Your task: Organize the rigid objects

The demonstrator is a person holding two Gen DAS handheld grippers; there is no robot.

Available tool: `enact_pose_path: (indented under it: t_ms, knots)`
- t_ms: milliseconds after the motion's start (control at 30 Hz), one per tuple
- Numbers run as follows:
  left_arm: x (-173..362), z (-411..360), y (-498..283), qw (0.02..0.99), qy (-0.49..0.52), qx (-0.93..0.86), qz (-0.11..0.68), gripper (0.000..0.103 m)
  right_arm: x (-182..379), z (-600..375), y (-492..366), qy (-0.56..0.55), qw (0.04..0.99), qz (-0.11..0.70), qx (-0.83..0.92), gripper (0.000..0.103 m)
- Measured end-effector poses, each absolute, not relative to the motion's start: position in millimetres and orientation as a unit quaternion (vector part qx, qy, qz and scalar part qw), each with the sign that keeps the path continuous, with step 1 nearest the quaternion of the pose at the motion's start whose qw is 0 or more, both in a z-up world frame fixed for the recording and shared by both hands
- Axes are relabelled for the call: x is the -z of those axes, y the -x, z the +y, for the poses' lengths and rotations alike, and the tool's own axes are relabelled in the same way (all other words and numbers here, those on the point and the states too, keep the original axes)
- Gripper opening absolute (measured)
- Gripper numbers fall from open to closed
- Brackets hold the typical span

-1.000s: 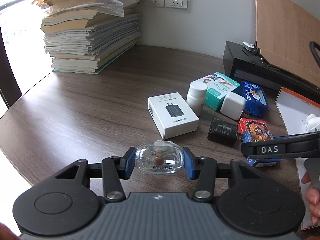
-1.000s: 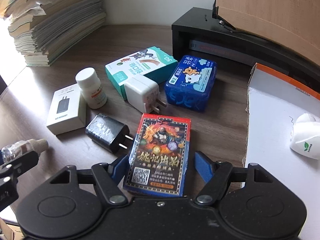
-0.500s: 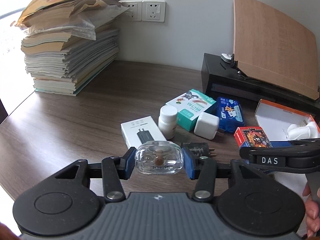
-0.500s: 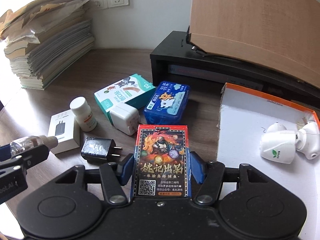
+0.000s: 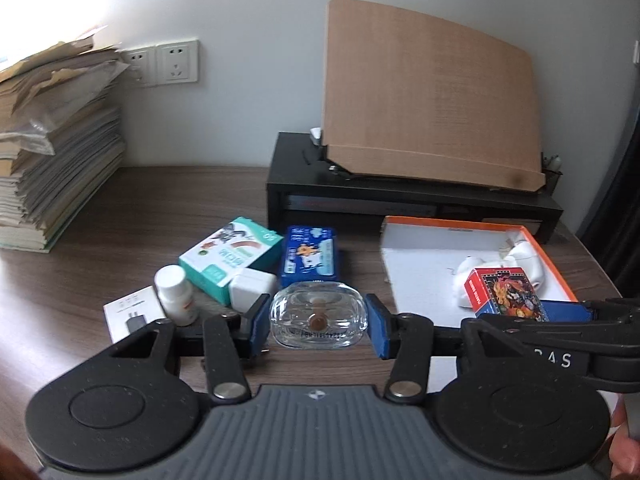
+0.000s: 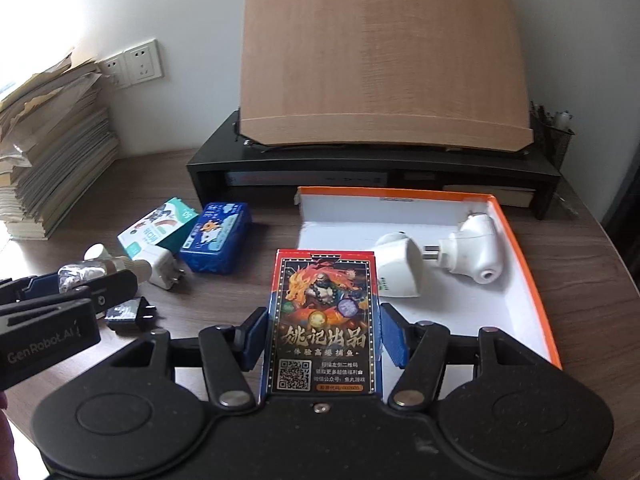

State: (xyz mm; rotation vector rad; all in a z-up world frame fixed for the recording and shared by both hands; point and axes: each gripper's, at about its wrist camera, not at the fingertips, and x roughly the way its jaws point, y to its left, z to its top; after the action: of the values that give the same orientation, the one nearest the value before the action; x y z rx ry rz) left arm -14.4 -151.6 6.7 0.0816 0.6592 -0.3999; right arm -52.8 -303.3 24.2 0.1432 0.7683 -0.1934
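My left gripper (image 5: 318, 324) is shut on a clear glass bottle (image 5: 319, 316) and holds it above the wooden table. My right gripper (image 6: 323, 332) is shut on a red and blue card box (image 6: 323, 312), its blue pads pressing on both long sides. The card box hangs over the near left edge of a white tray with an orange rim (image 6: 524, 264). In the left wrist view the card box (image 5: 505, 292) shows in front of that tray (image 5: 460, 222). Two white plug-in devices (image 6: 476, 248) lie inside the tray.
On the table to the left lie a teal box (image 5: 230, 254), a blue tin (image 5: 310, 256), a white pill bottle (image 5: 174, 294), a white charger (image 5: 250, 290), a white charger box (image 5: 132, 316) and a black charger (image 6: 128, 314). Behind stand a black riser (image 5: 400, 196) and a paper stack (image 5: 52, 168).
The right gripper closed on the card box and lifted it off the table toward the tray. The left gripper rose and swung right with the bottle still held.
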Motion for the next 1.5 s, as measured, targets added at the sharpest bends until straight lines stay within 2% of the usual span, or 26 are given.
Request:
enact_pose_path:
  t_ms: [433, 1500]
  knots:
    - [-2, -209, 46, 0.908, -0.066, 0.261, 0.321, 0.050, -28, -351, 111, -0.098, 0.912, 0.366, 0.160, 0.071]
    - [-6, -220, 80, 0.912, -0.057, 0.251, 0.318, 0.050, -38, -358, 145, -0.078, 0.918, 0.360, 0.149, 0.071]
